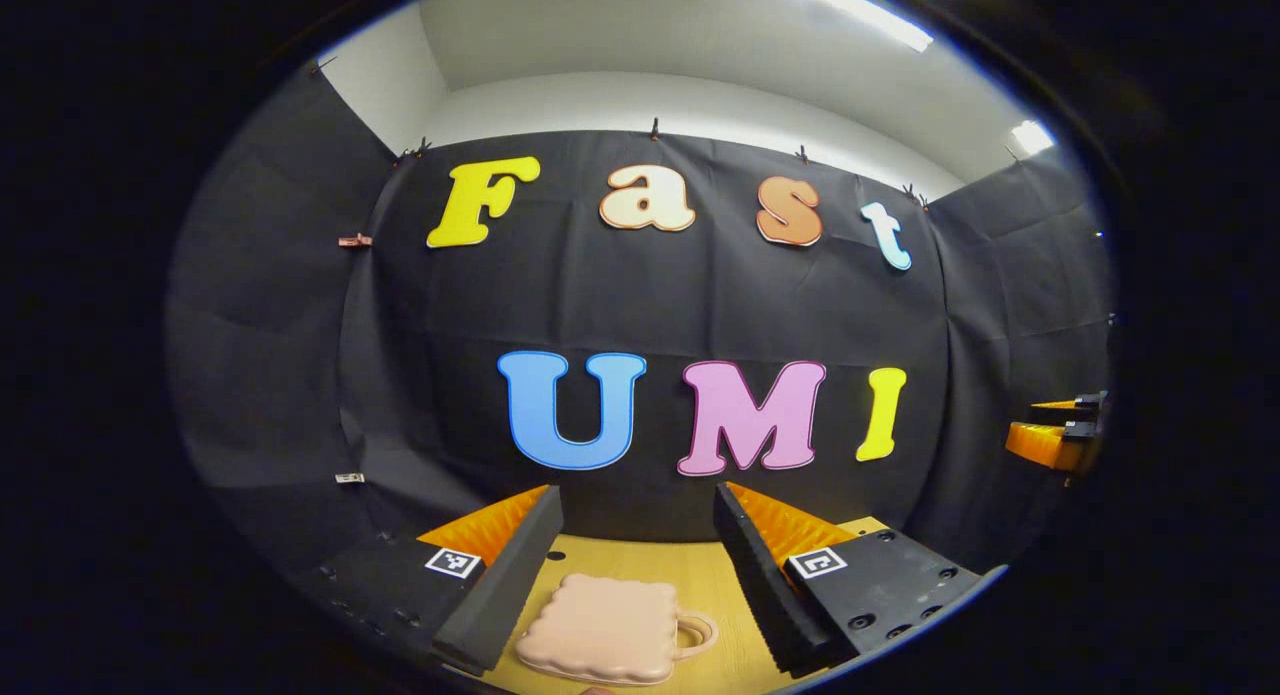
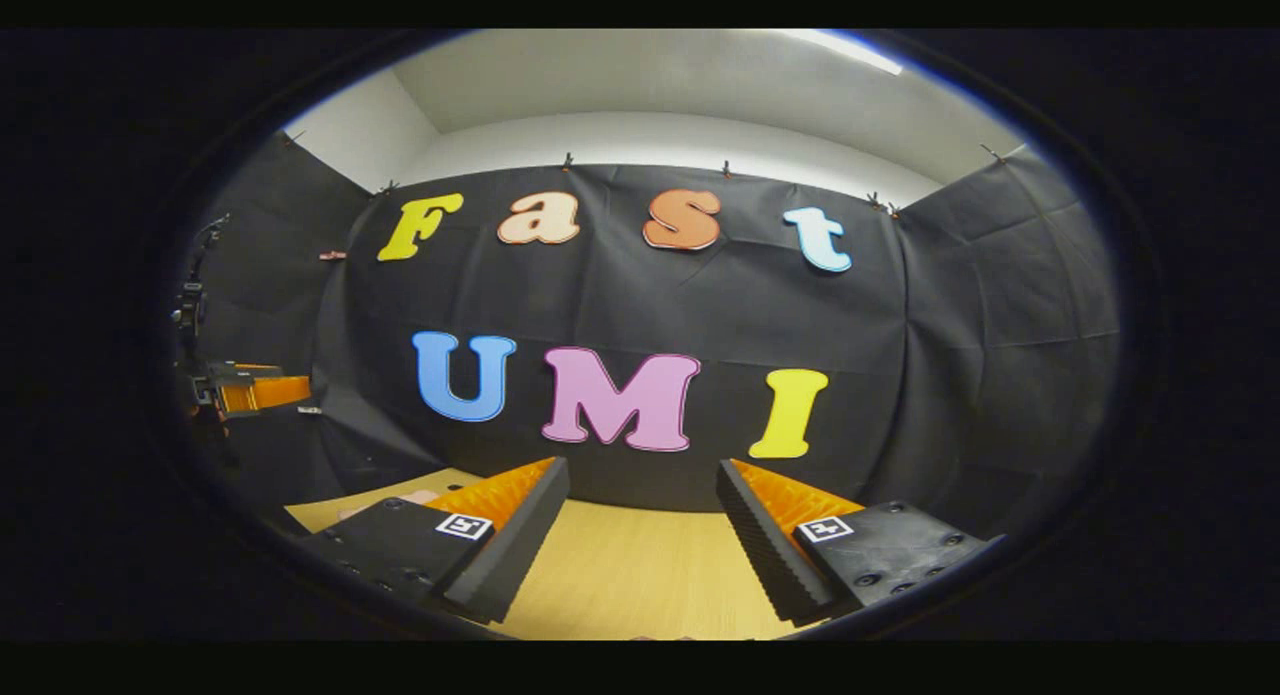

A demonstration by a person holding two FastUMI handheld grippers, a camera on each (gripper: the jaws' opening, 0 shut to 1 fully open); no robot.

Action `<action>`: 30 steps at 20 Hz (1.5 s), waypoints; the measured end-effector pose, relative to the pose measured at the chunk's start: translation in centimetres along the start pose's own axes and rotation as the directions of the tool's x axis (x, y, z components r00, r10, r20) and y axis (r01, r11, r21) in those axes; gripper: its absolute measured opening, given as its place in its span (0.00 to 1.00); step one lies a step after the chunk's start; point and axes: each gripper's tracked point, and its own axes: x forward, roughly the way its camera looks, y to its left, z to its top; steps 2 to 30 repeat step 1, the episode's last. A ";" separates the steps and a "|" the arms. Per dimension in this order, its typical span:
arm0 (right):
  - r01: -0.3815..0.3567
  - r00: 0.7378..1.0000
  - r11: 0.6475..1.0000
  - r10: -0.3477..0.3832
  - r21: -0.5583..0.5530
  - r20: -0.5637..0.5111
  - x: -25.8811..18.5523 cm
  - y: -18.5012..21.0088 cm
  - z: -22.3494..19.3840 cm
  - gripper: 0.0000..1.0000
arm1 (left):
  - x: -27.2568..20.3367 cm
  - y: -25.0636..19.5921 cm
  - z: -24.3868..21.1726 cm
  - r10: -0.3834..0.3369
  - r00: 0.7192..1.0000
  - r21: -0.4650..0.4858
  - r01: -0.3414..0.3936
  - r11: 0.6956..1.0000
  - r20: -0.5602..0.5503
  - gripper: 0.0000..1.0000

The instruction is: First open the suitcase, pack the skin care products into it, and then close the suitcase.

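— Left claw [image 1: 635, 535]? 
— Spread wide, gripping nothing; the pink suitcase [image 1: 600, 630] lies closed on the worktop [image 1: 640, 560] between its fingers.
— Right claw [image 2: 640, 520]? 
— Spread too, over bare worktop.

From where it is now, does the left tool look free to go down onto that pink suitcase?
Probably yes. The pink suitcase lies closed on the wooden table, right below the left tool, whose fingers are spread wide. Nothing lies between them, and the right tool is off to the side.
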 end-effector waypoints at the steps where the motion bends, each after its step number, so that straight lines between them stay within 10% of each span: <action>1: -0.003 1.000 1.000 0.003 -0.002 -0.001 0.1 0.1 -0.1 0.95 | 0.0 0.5 0.3 0.015 1.000 0.008 -0.015 1.000 0.006 0.96; 30: -0.003 1.000 1.000 0.003 -0.002 -0.001 0.1 0.1 -0.1 0.95 | 0.0 0.5 0.3 0.015 1.000 0.008 -0.015 1.000 0.006 0.96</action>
